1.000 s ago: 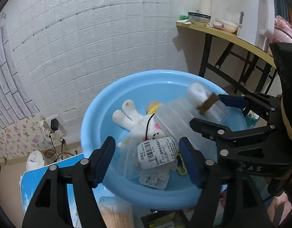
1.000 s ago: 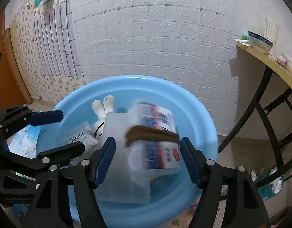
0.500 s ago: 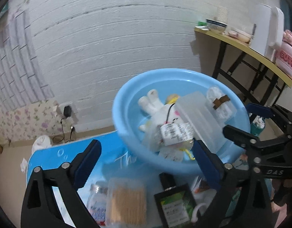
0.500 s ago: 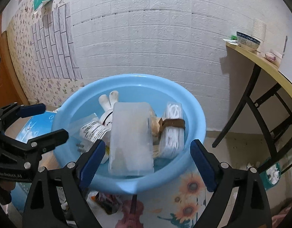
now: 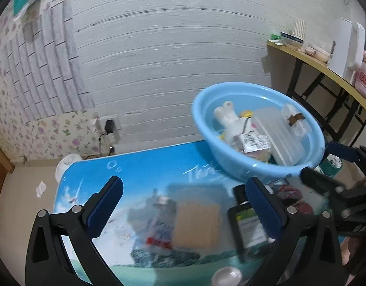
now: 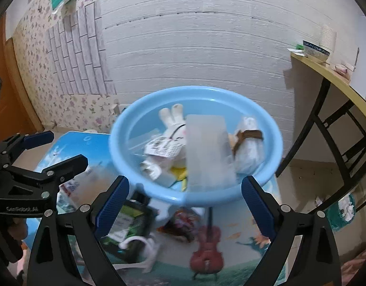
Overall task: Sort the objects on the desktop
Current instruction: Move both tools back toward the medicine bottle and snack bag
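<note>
White brick wall stands behind the blue basin (image 6: 266, 186), which already holds a toy rabbit (image 6: 173, 128) and a clear box (image 6: 206, 150). In front of the basin a dark bottle (image 5: 249, 224) and a toothpick box (image 5: 197, 224) wait; left gripper (image 5: 183, 205) and right gripper (image 6: 185, 202) are opening, nothing between the jaws.

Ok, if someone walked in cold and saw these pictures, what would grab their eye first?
Probably the big light-blue basin at the table's far edge by the white wall, heaped with a white plush rabbit, a frosted plastic box and a strapped white bundle. Nearer, the wide, empty blue pads of a hand-held gripper frame a dark green-labelled bottle.
</note>
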{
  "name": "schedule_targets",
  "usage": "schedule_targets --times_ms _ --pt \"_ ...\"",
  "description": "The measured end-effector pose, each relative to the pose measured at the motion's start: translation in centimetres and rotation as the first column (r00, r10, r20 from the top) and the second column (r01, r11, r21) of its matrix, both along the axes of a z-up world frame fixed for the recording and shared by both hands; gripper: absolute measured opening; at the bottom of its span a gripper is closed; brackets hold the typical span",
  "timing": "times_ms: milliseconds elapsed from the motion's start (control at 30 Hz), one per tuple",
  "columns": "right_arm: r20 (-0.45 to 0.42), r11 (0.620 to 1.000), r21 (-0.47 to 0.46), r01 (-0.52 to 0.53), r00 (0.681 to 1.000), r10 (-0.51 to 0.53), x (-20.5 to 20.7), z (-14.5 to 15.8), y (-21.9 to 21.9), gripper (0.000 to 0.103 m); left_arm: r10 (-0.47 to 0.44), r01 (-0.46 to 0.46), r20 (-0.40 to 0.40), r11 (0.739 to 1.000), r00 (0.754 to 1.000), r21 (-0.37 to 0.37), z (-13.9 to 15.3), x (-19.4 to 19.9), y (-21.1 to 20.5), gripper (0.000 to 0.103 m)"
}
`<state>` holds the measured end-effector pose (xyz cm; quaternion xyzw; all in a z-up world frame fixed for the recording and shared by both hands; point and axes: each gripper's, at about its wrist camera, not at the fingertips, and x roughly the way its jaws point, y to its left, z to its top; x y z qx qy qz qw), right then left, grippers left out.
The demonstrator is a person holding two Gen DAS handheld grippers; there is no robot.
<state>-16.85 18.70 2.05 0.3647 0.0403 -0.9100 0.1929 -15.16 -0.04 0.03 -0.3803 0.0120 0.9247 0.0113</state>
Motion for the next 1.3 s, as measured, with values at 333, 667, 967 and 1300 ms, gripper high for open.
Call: schedule_targets --times_ms 333,667,967,1300 --pt "0.052 0.995 -0.061 0.084 0.995 -0.081 2.2 -2.2 0.4 0.093 0.056 -0.057 0.057 0.998 0.997 0.02 -2.9 2.7 -5.2 0.103" --pt "0.097 0.996 -0.005 0.094 0.991 -0.093 2.9 -4.8 1.0 0.093 0.083 -0.089 0.128 0.995 0.988 0.039 -6.3 3.9 -7.8 0.103" --pt "0.119 0.993 0.008 0.114 0.986 -0.114 2.2 -5.5 2.1 0.093 0.083 -0.088 0.147 0.996 0.986 0.031 -7.3 3.1 -8.2 0.103" --pt "0.141 0.994 0.012 0.113 0.984 -0.113 1.2 -6.7 2.1 0.092 0.053 -0.053 0.156 0.999 0.986 -0.008 -8.1 1.7 -6.7 0.103"
